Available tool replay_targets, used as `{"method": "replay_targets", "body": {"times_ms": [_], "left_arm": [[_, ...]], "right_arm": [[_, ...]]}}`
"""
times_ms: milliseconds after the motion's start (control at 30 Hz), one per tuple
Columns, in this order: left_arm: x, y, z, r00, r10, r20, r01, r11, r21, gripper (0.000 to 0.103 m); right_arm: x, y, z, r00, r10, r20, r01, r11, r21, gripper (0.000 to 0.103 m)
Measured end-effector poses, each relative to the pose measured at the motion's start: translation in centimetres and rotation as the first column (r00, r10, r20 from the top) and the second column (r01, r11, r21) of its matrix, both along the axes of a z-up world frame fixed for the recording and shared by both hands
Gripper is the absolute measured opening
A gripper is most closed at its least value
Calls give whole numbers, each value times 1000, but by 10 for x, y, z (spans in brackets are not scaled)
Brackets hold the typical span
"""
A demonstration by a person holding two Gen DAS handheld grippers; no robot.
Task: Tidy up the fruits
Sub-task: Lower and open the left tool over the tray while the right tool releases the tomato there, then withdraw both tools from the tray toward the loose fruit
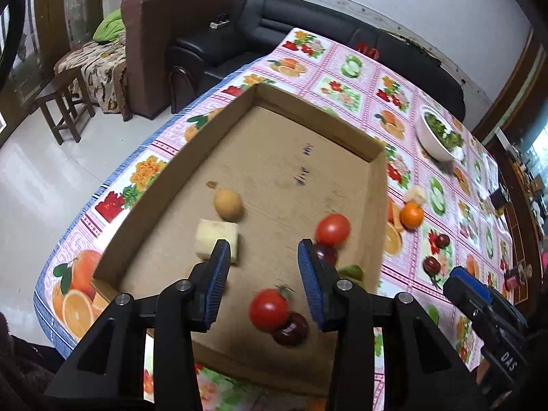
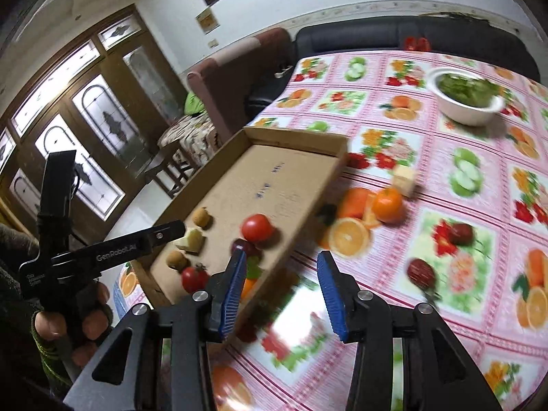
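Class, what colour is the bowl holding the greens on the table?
White; the bowl shows best in the right wrist view.

Cardboard tray [image 1: 375, 185]: two tomatoes [image 1: 333, 230], two dark plums [image 1: 291, 329]. Bench [image 2: 445, 198]: one orange [image 2: 387, 204], one white bowl [image 2: 460, 111].

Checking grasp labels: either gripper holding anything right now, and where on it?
Nothing held. Left gripper is open over the box, nothing between its pads; right gripper is open above the tablecloth, also empty.
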State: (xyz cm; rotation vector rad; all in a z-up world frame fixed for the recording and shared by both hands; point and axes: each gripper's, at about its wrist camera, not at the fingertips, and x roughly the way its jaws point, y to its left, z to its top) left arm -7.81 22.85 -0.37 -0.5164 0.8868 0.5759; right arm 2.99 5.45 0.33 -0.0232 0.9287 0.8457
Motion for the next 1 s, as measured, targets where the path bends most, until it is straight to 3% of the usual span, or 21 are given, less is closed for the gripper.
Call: {"method": "replay_targets", "body": {"times_ms": [567,1000], "left_arm": [[16,-61,19,992,-123,-2,123,992,40,42],[34,-104,23,974,-226,-7,226,973,44,43]], "right_arm": [[12,-114,2,978,-209,10,209,978,8,46],[11,-148,2,963,-268,11,268,963,11,46]]}}
